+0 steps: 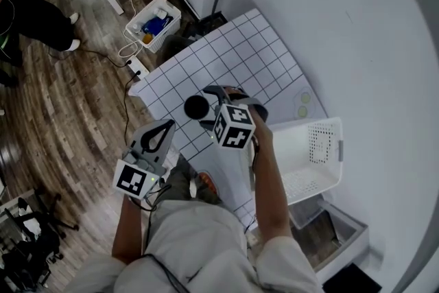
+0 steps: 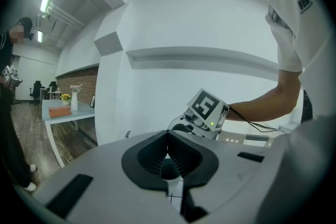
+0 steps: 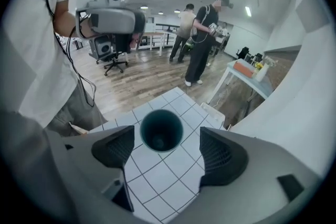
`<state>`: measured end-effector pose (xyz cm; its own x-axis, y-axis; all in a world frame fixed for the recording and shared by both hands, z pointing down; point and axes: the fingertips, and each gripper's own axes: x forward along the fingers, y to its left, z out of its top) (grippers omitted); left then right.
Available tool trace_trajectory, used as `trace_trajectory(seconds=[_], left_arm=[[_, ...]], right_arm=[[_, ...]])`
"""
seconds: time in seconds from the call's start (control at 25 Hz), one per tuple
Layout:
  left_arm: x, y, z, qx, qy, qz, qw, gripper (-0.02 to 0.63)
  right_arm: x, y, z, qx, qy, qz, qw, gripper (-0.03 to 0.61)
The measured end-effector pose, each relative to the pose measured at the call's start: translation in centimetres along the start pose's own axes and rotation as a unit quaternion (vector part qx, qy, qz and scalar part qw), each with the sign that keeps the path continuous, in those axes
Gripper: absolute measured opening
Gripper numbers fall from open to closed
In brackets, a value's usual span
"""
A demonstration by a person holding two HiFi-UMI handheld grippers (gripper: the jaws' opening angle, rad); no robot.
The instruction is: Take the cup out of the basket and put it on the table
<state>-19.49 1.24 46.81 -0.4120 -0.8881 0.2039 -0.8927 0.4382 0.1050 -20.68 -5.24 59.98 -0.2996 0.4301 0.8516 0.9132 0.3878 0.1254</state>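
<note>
Head view: gridded table [image 1: 260,58] fills the middle of the frame. White basket [image 1: 319,147] sits at its 4 o'clock edge, near the wall.

Right gripper [image 3: 167,139], seen through its own view: jaws stand wide apart, clamped on nothing. We see grid squares between them on both sides of the cup. In the head view its marker cube [image 1: 233,125] hangs above the table's middle.

Left gripper [image 2: 168,140], own view: jaws pressed together, tips meeting, nothing between them. In the head view it sits off the table's 7 o'clock edge, pointing toward 1 o'clock.

Cup [image 1: 197,107], dark: out of the basket, upright on the grid, mouth up. It lies at 10 o'clock from the basket, well apart from it. In the right gripper view the cup [image 3: 161,130] shows in the gap between the jaws, touching neither. We cannot tell whether it stands level with the tips or beyond them.
</note>
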Motion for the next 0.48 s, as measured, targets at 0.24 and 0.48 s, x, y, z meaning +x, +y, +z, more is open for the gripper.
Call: trace_trajectory(seconds=[0.24,0.48], left_arm=[[-0.1,-0.2,0.9,0.005,-0.007,-0.004,1.0,0.006],[-0.2,-0.7,1.6,0.012,-0.013,-0.009,0.9998,0.006]], right_arm=[[-4.2,-1.7,3.3,-0.003,-0.096,-0.097,0.991,0.322],[-5.9,-3.3,3.9,-0.003,-0.129,-0.162,0.978,0.276]])
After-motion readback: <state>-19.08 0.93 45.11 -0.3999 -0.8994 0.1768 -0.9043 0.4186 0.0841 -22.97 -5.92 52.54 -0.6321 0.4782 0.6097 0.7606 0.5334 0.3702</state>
